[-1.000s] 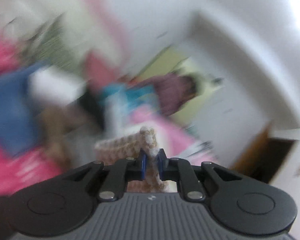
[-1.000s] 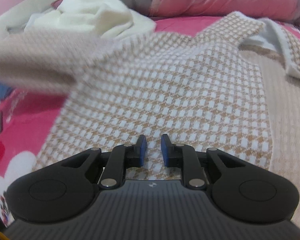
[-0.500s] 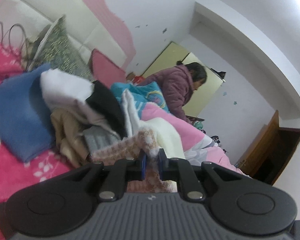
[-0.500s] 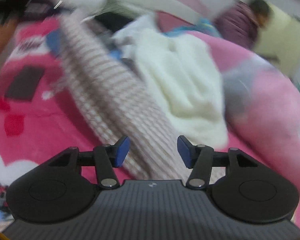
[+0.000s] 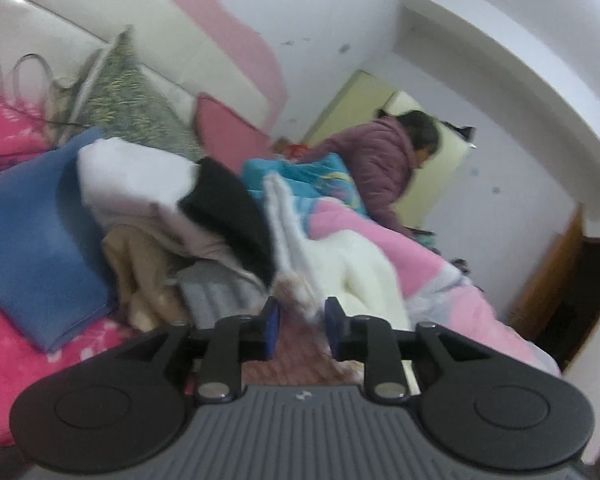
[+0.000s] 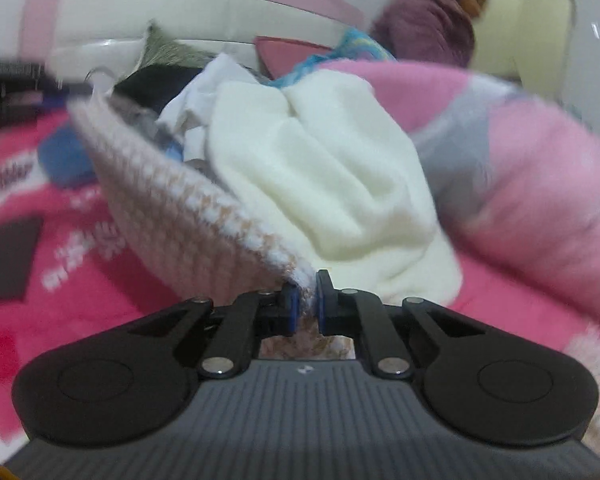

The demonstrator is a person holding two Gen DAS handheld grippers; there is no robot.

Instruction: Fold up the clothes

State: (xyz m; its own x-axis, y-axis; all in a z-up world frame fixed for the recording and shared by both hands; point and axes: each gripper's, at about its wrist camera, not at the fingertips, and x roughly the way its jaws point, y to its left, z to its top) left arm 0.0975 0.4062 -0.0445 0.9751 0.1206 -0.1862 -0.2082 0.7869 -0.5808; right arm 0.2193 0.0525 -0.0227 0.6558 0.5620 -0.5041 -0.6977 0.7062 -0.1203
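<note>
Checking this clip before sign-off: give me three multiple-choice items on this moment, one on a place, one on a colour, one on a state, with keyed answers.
1. Where does the cream fleece lie?
A. under the blue pillow
B. beside the checked knit, against the pink quilt
C. on the floor

2. What colour is the pillow at the left of the clothes pile?
A. blue
B. yellow
C. black

3. What is the right tool doing?
A. hanging free, holding nothing
B. pinching the cream fleece
C. pinching the edge of the checked knit

Answers: B, the fleece sits between the knit and the quilt; A, its cover is plainly blue; C, the knit's white-trimmed edge runs between the pads.
</note>
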